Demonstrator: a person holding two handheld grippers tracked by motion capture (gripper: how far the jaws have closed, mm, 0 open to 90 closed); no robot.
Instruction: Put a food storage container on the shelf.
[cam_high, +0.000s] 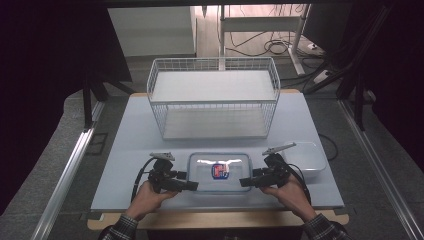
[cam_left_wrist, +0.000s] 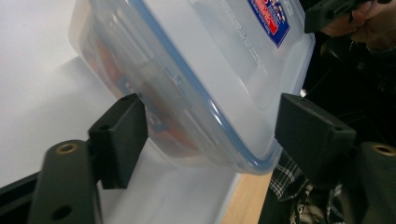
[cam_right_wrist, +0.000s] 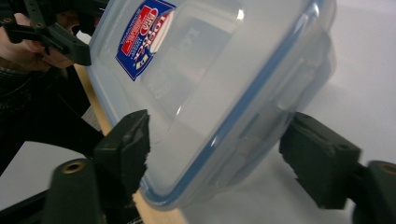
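Grippers flank a lidded box (cam_high: 219, 171) at the table's (cam_high: 125, 150) near edge — left gripper (cam_high: 192, 186) and right gripper (cam_high: 245, 183) at its short ends, a wire basket (cam_high: 214, 95) behind. Left gripper view: jaws apart, the box's corner between them. Right gripper view: jaws apart likewise. Squeezing rounded corners could let the box slip — its contents are blurred.

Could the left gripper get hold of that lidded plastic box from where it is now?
Probably yes: the left gripper already has its open jaws on either side of the plastic box end, with nothing between them.
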